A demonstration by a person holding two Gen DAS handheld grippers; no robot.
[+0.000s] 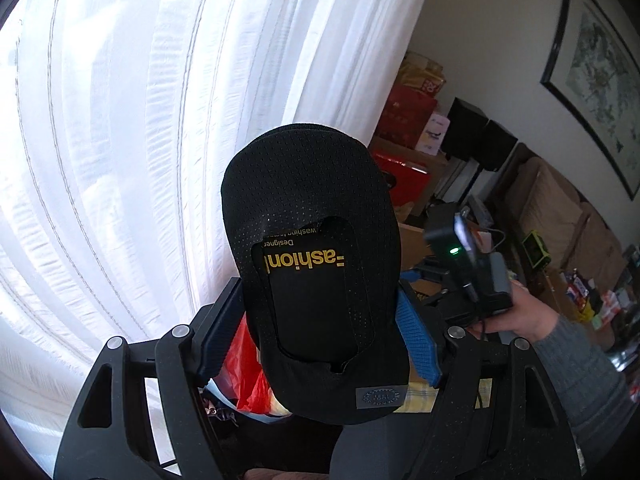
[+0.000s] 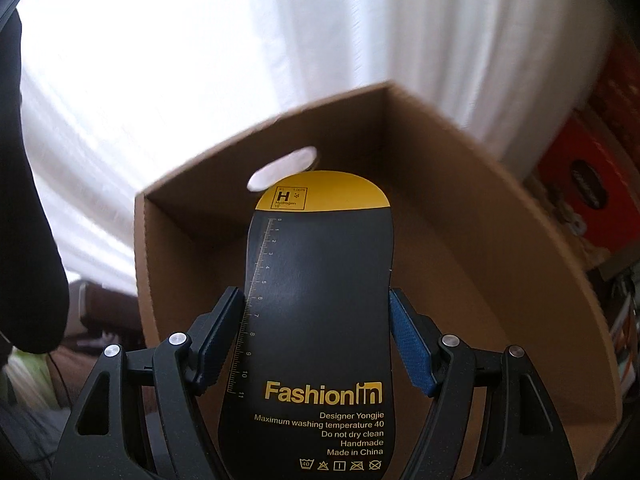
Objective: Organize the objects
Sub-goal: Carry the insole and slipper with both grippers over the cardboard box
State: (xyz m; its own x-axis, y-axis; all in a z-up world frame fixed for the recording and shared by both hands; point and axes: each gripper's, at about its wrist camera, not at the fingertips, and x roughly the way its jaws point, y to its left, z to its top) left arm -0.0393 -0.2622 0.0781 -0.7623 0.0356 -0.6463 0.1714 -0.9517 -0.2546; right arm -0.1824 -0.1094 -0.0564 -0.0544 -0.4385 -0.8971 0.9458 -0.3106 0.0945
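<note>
Right tool (image 2: 318,334) clamps card insert (image 2: 320,320) above cardboard box (image 2: 500,240).

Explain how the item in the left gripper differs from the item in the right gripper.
The left gripper holds a black mesh sock still on its card; the right gripper holds a bare packaging card. The sock's print reads upside down, the card's upright. Both show yellow "Fashion" lettering.

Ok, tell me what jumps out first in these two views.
A black sock on its card fills the centre of the left view, clamped in the left gripper. In the right view the right gripper grips a bare black-and-yellow card before an open box, white curtain behind.
</note>
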